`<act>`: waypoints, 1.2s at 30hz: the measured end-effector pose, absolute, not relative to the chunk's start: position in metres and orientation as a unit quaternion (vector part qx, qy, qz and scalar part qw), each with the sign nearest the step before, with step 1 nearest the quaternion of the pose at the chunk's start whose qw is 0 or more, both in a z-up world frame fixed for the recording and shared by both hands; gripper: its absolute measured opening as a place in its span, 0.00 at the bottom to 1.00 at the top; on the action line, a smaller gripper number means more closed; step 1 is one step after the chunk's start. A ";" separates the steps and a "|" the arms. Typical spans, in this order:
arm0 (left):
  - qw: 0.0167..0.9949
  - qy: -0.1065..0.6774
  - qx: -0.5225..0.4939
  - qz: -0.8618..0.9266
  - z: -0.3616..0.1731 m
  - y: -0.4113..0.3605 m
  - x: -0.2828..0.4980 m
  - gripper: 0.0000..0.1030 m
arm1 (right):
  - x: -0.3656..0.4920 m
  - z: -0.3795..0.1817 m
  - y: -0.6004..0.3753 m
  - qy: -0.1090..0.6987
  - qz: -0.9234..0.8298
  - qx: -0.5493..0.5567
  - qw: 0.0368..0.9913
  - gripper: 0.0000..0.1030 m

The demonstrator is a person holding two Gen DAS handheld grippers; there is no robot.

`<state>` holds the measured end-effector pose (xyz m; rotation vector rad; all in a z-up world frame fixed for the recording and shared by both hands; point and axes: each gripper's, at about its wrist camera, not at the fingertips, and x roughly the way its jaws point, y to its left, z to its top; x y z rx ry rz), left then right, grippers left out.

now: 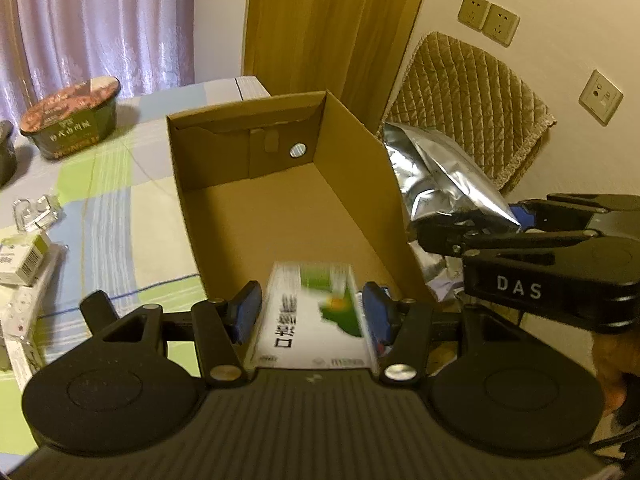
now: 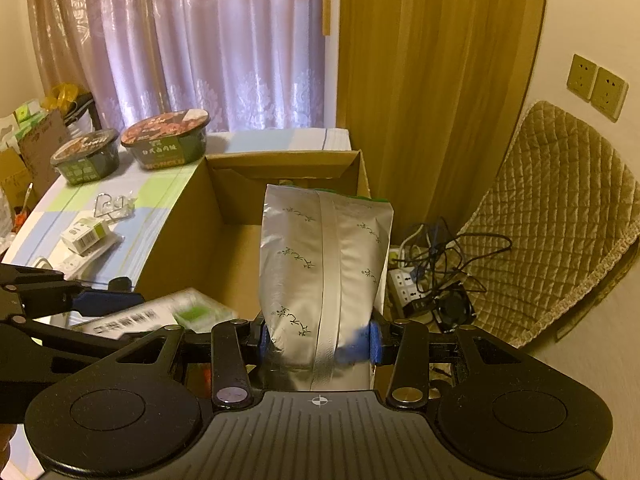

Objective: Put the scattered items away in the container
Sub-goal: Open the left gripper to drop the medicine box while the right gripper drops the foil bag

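An open cardboard box [image 1: 360, 168] [image 2: 188, 216] stands on the checked tablecloth, its inside bare. My left gripper [image 1: 312, 312] is shut on a white and green carton [image 1: 316, 320] at the box's near edge; the same carton [image 2: 160, 316] shows blurred in the right wrist view. My right gripper [image 2: 320, 340] is shut on a silver foil pouch [image 2: 324, 264], held upright over the box's right wall. From the left wrist view the pouch [image 1: 432, 176] hangs just outside that wall, with the right gripper [image 1: 480, 228] behind it.
Two instant noodle bowls [image 2: 166, 138] [image 2: 86, 156] sit at the table's far side. A small white box [image 2: 86, 236] and a clear plastic piece [image 2: 114, 204] lie left of the cardboard box. A quilted chair [image 2: 552, 216] and a power strip with cables [image 2: 424, 280] are at the right.
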<state>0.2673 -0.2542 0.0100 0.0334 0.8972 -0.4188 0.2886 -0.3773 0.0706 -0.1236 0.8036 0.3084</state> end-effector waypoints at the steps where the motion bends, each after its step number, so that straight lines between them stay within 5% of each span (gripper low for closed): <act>1: 0.881 0.429 0.017 -0.199 0.010 -0.252 0.267 0.49 | 0.289 0.070 -0.377 0.389 0.149 -0.060 0.907 0.45; 36: 0.886 0.429 -0.014 -0.175 0.010 -0.211 0.260 0.49 | 0.301 0.059 -0.355 0.405 0.163 -0.071 0.897 0.45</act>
